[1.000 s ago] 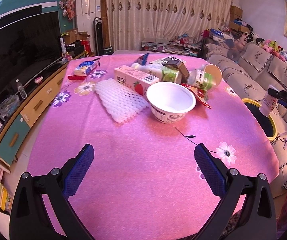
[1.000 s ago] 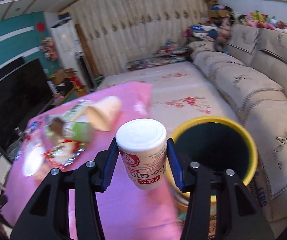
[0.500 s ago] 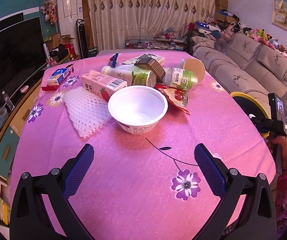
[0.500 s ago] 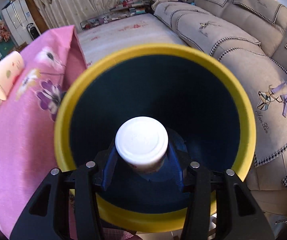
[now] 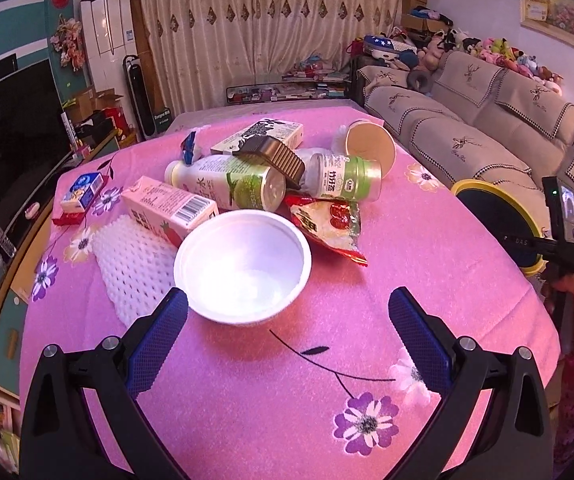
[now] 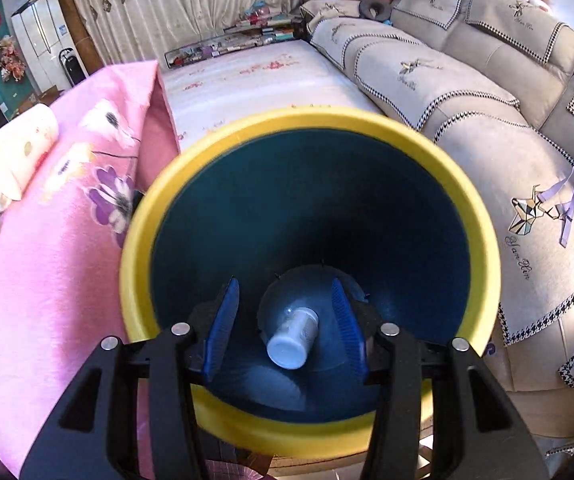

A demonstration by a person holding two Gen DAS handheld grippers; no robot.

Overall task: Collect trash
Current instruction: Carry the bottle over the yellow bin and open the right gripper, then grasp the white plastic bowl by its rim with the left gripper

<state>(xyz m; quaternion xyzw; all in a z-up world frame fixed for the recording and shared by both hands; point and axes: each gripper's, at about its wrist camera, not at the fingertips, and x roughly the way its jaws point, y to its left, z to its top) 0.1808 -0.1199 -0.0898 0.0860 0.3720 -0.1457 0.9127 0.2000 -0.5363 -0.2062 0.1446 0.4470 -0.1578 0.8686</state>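
Note:
My right gripper point(image 6: 285, 298) stands open over the mouth of the yellow-rimmed, dark blue bin point(image 6: 311, 118). A white yoghurt cup point(image 6: 293, 338) lies tilted on the bin's bottom, free of the blue pads. My left gripper point(image 5: 287, 336) is open above the pink flowered tablecloth point(image 5: 287, 400), empty. Just beyond its left finger sits a white bowl point(image 5: 243, 266). Behind the bowl lie a pink carton point(image 5: 169, 210), a green bottle point(image 5: 231, 182), a smaller bottle point(image 5: 343, 182), a red snack wrapper point(image 5: 331, 224), a paper cup point(image 5: 369, 148) and white foam netting point(image 5: 131, 268).
The bin point(image 5: 483, 186) stands off the table's right edge, in front of a grey sofa point(image 5: 467, 140). A hand point(image 5: 571, 292) holds the right tool there. A small blue box point(image 5: 83, 190) lies at the table's far left. A TV cabinet point(image 5: 11, 280) runs along the left.
The cup left the right gripper's fingers and dropped to the bin's bottom. The left gripper slid across the table, bringing the bowl close to its left finger.

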